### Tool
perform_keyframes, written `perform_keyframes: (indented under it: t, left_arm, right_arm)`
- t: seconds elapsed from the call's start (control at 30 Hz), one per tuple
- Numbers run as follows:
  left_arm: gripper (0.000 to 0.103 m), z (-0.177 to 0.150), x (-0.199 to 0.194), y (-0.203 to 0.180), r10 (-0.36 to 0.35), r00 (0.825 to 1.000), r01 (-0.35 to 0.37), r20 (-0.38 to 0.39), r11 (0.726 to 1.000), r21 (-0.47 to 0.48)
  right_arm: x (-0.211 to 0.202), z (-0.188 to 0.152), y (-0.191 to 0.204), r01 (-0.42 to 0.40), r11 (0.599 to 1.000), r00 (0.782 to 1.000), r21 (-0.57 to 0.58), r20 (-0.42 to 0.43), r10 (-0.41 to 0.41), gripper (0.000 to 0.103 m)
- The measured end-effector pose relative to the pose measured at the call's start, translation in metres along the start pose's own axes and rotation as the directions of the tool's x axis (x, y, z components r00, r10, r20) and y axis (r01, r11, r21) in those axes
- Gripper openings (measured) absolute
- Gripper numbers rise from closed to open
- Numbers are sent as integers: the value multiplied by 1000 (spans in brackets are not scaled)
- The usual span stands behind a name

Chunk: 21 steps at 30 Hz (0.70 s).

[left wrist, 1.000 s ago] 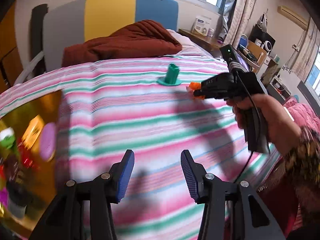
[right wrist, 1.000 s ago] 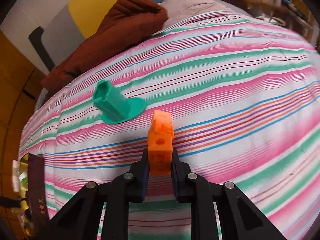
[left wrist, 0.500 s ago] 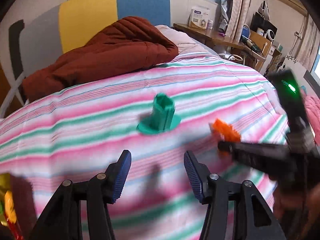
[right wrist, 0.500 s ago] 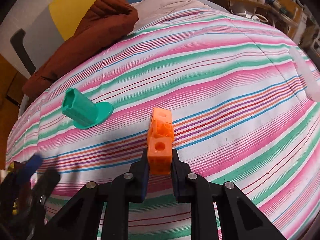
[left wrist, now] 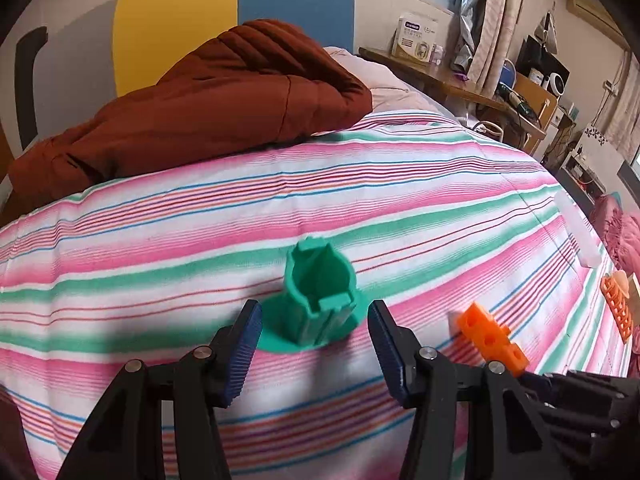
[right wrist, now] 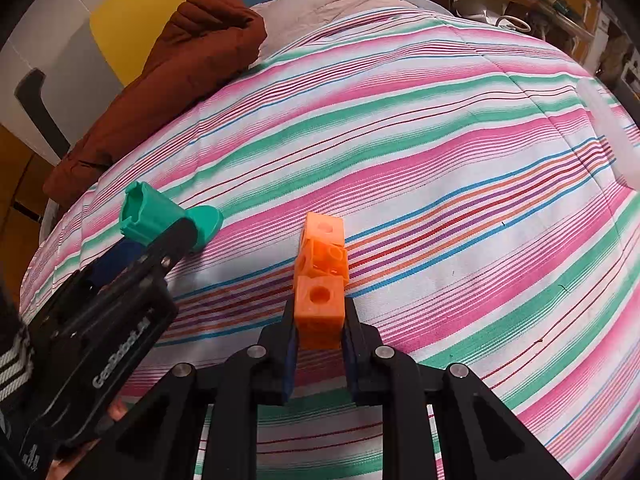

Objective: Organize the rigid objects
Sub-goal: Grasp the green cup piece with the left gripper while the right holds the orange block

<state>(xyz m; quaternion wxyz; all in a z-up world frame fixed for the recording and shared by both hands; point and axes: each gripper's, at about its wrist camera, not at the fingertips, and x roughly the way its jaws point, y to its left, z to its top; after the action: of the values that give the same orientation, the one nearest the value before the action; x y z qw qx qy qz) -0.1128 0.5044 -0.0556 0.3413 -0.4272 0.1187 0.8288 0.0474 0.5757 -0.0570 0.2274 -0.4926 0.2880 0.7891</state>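
Closing in since 0.5 s ago, the left gripper now brackets the green flanged peg, which stands upright on the striped bedspread, long axis vertical, open end up. Its 2 fingers sit wide apart on either side, not touching it. Over on the right, the right gripper is clamped on the orange block bar, pointing forward, away from the camera, held low above the spread.

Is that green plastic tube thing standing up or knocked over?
Standing up. The green tube sits on its round flat base on the striped bedspread, hollow top facing up, between the open left hand-held gripper fingers.
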Motion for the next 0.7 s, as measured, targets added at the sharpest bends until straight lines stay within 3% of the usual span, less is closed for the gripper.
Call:
perform_keyframes:
  t: [0.07,0.1,0.13,0.4,0.7]
  left_arm:
    - [53,2,3,2,-1,1000,2,19,1000,-7]
    - [38,3,3,4,1,1000,0,29,1000,-13]
    - [31,2,3,7,3,999,-2,32,1000,-18]
    - [31,-17,-11,21,23,997,-23,68,1000,2]
    - [31,-37,-29,33,-2,996,4,84,1000,-28]
  right_arm:
    - [2,1,-1,-5,1000,1000,6,1,5,20]
    - [3,2,-1,-7,1000,1000,7,0,7,20]
    - [4,2,-1,-9,1000,1000,8,0,9,20]
    - [3,3,-6,-24,1000,1000,18,1,24,20]
    - [4,4,-7,-29,999,1000,17,10,28,20]
